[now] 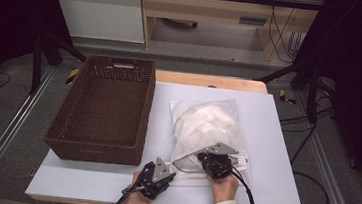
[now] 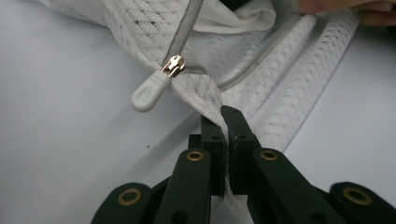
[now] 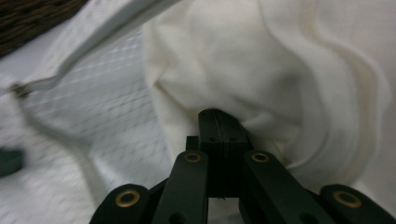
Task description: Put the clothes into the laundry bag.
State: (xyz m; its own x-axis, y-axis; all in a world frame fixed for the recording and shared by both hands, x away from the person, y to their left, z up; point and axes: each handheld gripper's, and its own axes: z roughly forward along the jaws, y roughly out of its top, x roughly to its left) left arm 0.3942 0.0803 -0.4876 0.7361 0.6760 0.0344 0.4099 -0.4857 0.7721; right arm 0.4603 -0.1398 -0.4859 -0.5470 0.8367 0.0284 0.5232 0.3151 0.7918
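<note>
worktop [image 1: 275, 141]: white mesh laundry bag [image 1: 206, 129] lies right of the wicker basket [image 1: 100, 109] | step: emptying the unzipped bag | left gripper [image 2: 223, 122] clamps the mesh edge beside the zipper pull [image 2: 148, 91], near side | right gripper [image 3: 218, 122] is closed on the white garment [image 3: 261, 70] inside | next, likely: draw garment out while left anchors bag

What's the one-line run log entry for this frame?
left gripper: shut on mesh laundry bag edge beside zipper pull | right gripper: shut on white cloth at bag opening | wicker basket: left of bag
</note>
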